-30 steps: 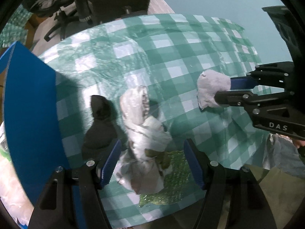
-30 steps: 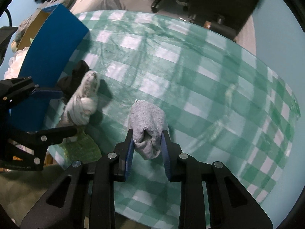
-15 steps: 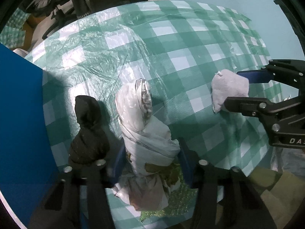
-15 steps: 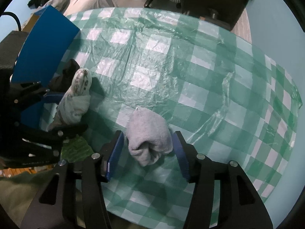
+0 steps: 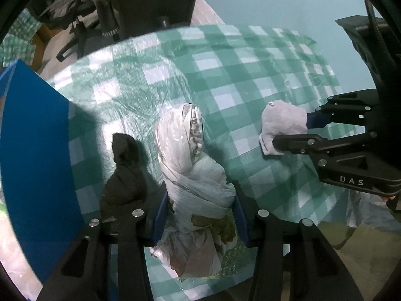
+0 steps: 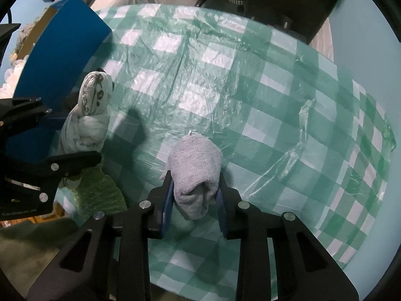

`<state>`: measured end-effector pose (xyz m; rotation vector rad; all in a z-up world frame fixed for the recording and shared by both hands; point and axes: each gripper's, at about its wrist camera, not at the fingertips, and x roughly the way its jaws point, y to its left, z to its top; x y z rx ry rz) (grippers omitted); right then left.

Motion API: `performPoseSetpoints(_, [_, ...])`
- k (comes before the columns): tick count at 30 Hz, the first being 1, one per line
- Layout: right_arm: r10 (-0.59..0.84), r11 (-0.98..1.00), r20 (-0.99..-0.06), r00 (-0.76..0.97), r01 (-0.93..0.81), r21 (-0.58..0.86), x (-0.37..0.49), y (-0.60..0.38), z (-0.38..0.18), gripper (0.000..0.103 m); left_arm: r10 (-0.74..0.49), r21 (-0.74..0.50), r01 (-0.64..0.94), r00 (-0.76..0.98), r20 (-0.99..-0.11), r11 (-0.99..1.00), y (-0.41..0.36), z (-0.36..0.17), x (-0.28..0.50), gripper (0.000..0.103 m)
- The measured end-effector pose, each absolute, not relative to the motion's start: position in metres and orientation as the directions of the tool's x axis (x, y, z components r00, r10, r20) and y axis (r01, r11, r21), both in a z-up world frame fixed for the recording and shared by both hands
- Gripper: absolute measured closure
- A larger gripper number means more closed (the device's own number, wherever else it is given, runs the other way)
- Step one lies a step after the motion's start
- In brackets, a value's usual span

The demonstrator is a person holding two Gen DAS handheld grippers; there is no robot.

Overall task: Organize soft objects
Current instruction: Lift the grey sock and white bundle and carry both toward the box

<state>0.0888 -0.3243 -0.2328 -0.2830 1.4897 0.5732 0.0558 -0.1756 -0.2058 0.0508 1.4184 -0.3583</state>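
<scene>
A white cloth bundle with a printed end stands on the green checked tablecloth. My left gripper has its blue pads against the bundle's lower sides, and its jaws are closing on it. To the right, a rolled grey towel sits between the pads of my right gripper, whose jaws are closing and squeeze it. In the left wrist view the grey towel shows in the right gripper. In the right wrist view the white bundle shows in the left gripper.
A black sock lies just left of the bundle. A blue box holding soft items stands at the table's left edge. A green glittery piece lies under the bundle near the front edge. Office chairs stand beyond the table.
My left gripper's jaws have narrowed from wide apart until they touch the white bundle. My right gripper let go of the grey towel, then shut on it again.
</scene>
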Motion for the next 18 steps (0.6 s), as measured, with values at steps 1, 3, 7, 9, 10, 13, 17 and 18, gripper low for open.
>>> performPoseSetpoints(1, [0.188, 0.837, -0.982, -0.016, -0.521, 0.169, 0.089, -0.325, -0.23, 0.075, -0.214, -0.178, 0.274, 0.111, -0.97, 0.945, -0.176, -0.203, 0.056, 0.056])
performPoseSetpoints(3, [0.193, 0.837, -0.981, -0.012, -0.519, 0.171, 0.089, -0.324, -0.224, 0.075, -0.217, -0.179, 0.274, 0.116, -0.969, 0.945, -0.173, -0.198, 0.056, 0.056])
performPoseSetpoints(7, [0.201, 0.838, -0.98, -0.011, -0.516, 0.178, 0.087, -0.328, -0.211, 0.075, -0.205, -0.165, 0.271, 0.13, -0.97, 0.948, -0.166, -0.186, 0.056, 0.056])
performPoseSetpoints(9, [0.201, 0.838, -0.979, -0.015, -0.516, 0.18, 0.089, -0.327, -0.207, 0.075, -0.206, -0.165, 0.263, 0.135, -0.969, 0.951, -0.165, -0.182, 0.056, 0.056])
performPoseSetpoints(10, [0.204, 0.837, -0.979, -0.017, -0.515, 0.184, 0.088, -0.326, -0.205, 0.075, -0.206, -0.166, 0.259, 0.138, -0.969, 0.952, -0.166, -0.181, 0.056, 0.056])
performPoseSetpoints(13, [0.209, 0.834, -0.978, -0.015, -0.519, 0.186, 0.088, -0.327, -0.197, 0.075, -0.207, -0.165, 0.249, 0.152, -0.966, 0.954, -0.163, -0.173, 0.053, 0.056])
performPoseSetpoints(17, [0.212, 0.834, -0.977, -0.009, -0.52, 0.186, 0.084, -0.327, -0.185, 0.075, -0.212, -0.17, 0.234, 0.168, -0.963, 0.957, -0.157, -0.161, 0.049, 0.056])
performPoseSetpoints(18, [0.212, 0.834, -0.977, -0.007, -0.52, 0.185, 0.083, -0.326, -0.182, 0.075, -0.214, -0.171, 0.23, 0.173, -0.961, 0.958, -0.155, -0.158, 0.048, 0.056])
